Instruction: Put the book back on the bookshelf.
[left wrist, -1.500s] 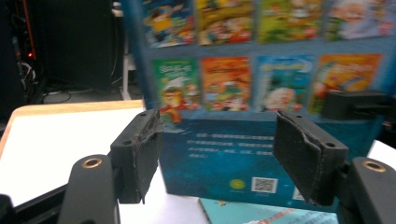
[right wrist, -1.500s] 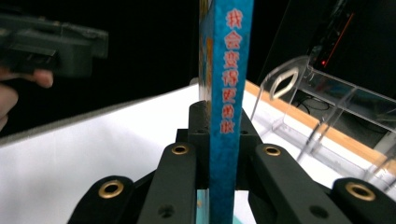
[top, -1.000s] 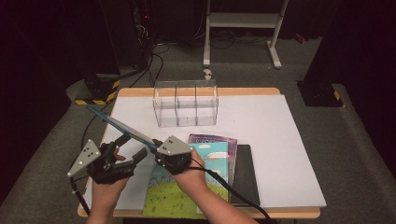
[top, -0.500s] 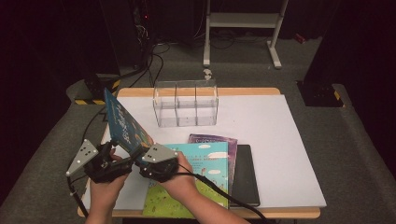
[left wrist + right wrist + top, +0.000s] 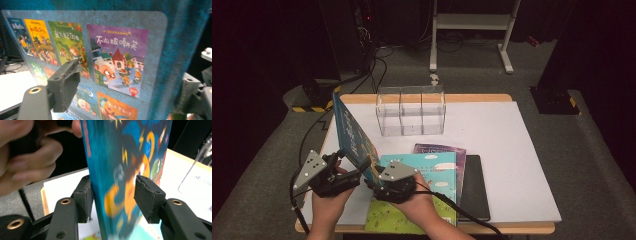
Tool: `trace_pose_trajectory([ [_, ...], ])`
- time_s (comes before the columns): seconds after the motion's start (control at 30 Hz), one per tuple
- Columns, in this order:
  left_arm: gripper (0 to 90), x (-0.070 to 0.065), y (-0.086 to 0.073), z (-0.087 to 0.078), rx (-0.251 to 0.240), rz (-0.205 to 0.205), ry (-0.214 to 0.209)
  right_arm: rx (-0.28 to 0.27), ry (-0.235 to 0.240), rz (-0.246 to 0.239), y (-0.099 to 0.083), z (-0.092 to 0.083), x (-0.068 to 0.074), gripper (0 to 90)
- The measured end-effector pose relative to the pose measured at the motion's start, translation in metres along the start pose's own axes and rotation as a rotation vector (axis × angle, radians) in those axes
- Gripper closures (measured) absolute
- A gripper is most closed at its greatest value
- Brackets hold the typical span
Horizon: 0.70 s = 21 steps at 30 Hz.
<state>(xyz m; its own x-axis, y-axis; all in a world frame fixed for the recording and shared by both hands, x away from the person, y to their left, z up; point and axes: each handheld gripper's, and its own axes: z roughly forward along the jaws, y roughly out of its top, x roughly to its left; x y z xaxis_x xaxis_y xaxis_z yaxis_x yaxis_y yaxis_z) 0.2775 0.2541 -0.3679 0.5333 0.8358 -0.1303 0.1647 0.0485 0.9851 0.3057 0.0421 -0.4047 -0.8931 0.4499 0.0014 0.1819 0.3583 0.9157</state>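
Note:
A thin blue picture book (image 5: 352, 135) stands steeply on its lower edge at the table's front left, leaning away to the left. My right gripper (image 5: 373, 181) is at its lower corner. In the right gripper view the book (image 5: 130, 157) passes between the jaws of that gripper (image 5: 113, 195), which have just been opening; a gap shows at the right pad. My left gripper (image 5: 354, 172) faces the book's back cover (image 5: 115, 57). The jaws of the left gripper (image 5: 126, 87) stand wide and have just been closing a little, and no pad visibly presses.
A light blue and green book (image 5: 422, 190) lies flat by my right hand, on a purple book (image 5: 442, 149) and a black one (image 5: 474, 187). A clear three-bay box (image 5: 412, 111) stands at the back. The white table top (image 5: 512, 160) stretches to the right.
The blue book has swung up from a low slant to a steep stand. My right gripper has shifted left to its base and its jaws have opened. The left hand stayed put.

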Motion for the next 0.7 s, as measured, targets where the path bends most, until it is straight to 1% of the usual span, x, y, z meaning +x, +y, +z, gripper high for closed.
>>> trace_pose_trajectory([
  [0.03, 24.5, 0.000, 0.000, -0.001, 0.002, 0.003, 0.003, -0.002, 0.003, 0.005, -0.003, -0.006, -0.001, 48.1],
  [0.07, 25.3, 0.000, 0.000, -0.002, 0.003, 0.007, 0.012, -0.004, 0.007, 0.005, -0.007, -0.012, -0.002, 49.7],
  [0.13, 29.8, 0.002, 0.001, -0.004, -0.002, 0.011, 0.027, -0.013, -0.022, 0.008, -0.014, -0.025, -0.005, 49.8],
  [0.17, 32.7, 0.003, 0.001, -0.004, -0.002, 0.009, 0.034, -0.022, -0.033, 0.029, -0.019, -0.035, -0.010, 49.8],
  [0.2, 35.8, 0.004, 0.001, -0.005, 0.000, 0.017, 0.038, -0.037, -0.060, 0.069, -0.027, -0.052, -0.022, 49.7],
  [0.23, 36.1, 0.004, 0.001, -0.005, 0.000, 0.017, 0.038, -0.037, -0.060, 0.069, -0.027, -0.052, -0.022, 49.7],
  [0.27, 36.1, 0.005, 0.000, -0.004, 0.003, 0.019, 0.034, -0.043, -0.076, 0.078, -0.030, -0.059, -0.027, 49.7],
  [0.3, 36.9, 0.004, 0.001, -0.004, 0.005, 0.021, 0.035, -0.051, -0.110, 0.090, -0.038, -0.072, -0.038, 49.7],
  [0.33, 37.7, 0.004, 0.001, -0.004, 0.011, 0.029, 0.038, -0.057, -0.127, 0.093, -0.042, -0.078, -0.044, 49.7],
  [0.37, 38.9, 0.003, 0.002, -0.004, 0.016, 0.040, 0.045, -0.054, -0.154, 0.107, -0.048, -0.087, -0.051, 49.6],
  [0.4, 42.1, 0.002, 0.002, -0.004, 0.020, 0.045, 0.052, -0.049, -0.206, 0.125, -0.062, -0.103, -0.068, 49.7],
  [0.43, 42.1, 0.001, 0.003, -0.004, 0.024, 0.051, 0.055, -0.049, -0.206, 0.125, -0.062, -0.103, -0.068, 49.7],
  [0.47, 44.3, 0.000, 0.003, -0.004, 0.030, 0.058, 0.061, -0.039, -0.250, 0.154, -0.077, -0.119, -0.084, 49.8],
  [0.5, 44.3, 0.000, 0.004, -0.004, 0.036, 0.062, 0.066, -0.039, -0.250, 0.154, -0.077, -0.119, -0.084, 49.8],
  [0.57, 46.3, 0.000, 0.003, -0.004, 0.045, 0.068, 0.069, -0.034, -0.288, 0.184, -0.091, -0.134, -0.099, 50.1],
  [0.6, 47.1, -0.001, 0.002, -0.004, 0.048, 0.064, 0.063, -0.035, -0.303, 0.195, -0.098, -0.141, -0.105, 50.2],
  [0.63, 47.8, -0.001, 0.002, -0.004, 0.054, 0.062, 0.057, -0.038, -0.316, 0.207, -0.104, -0.148, -0.109, 50.3],
  [0.7, 50.3, -0.002, 0.002, -0.005, 0.072, 0.076, 0.057, -0.047, -0.332, 0.225, -0.114, -0.158, -0.115, 50.4],
])
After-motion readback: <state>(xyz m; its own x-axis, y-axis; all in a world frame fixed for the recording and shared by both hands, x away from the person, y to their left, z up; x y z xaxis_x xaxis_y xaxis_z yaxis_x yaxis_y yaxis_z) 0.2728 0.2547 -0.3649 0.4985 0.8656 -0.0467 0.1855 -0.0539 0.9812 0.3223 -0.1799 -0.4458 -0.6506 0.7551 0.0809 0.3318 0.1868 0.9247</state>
